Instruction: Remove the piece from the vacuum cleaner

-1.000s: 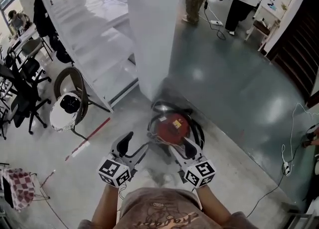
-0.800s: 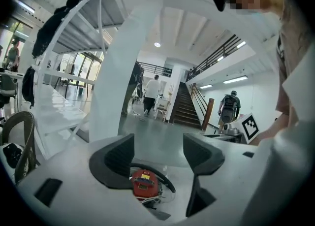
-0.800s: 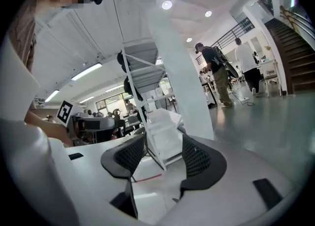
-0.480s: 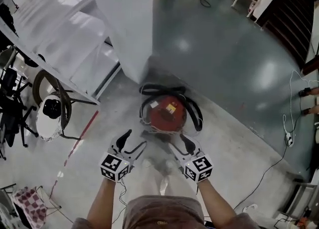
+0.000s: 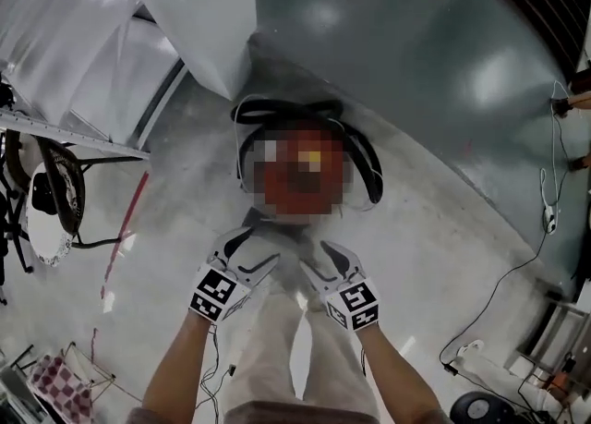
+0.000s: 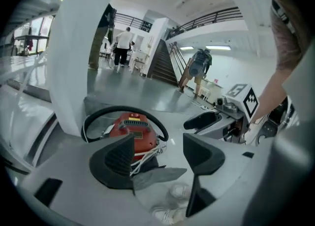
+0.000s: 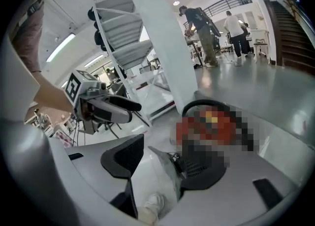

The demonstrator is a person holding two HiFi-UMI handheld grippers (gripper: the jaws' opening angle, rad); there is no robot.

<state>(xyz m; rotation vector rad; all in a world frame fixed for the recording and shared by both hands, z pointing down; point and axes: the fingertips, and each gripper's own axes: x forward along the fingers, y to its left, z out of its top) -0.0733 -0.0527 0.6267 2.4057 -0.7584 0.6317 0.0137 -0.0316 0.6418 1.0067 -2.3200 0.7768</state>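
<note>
A red canister vacuum cleaner point(image 5: 300, 177) stands on the concrete floor with a black hose point(image 5: 365, 159) looped round it; part of it is under a mosaic patch. It also shows in the left gripper view as the red vacuum point(image 6: 134, 130) and in the right gripper view as the vacuum point(image 7: 211, 121). A white cord point(image 6: 147, 153) hangs at its near side, above a flat grey piece point(image 6: 157, 176). My left gripper point(image 5: 254, 248) and right gripper point(image 5: 320, 261) hover side by side just short of the vacuum. Both are open and hold nothing, as the left gripper point(image 6: 160, 157) and right gripper point(image 7: 160, 163) show.
A broad white pillar point(image 5: 212, 16) rises right behind the vacuum. A white staircase point(image 5: 65, 34) and a chair point(image 5: 51, 200) stand to the left. A cable point(image 5: 545, 228) runs over the floor at the right. People walk far off. The person's shoes point(image 6: 172, 203) are below the grippers.
The person has come closer to the vacuum. Both grippers have moved forward toward its near side and nearer to each other. Both stay open.
</note>
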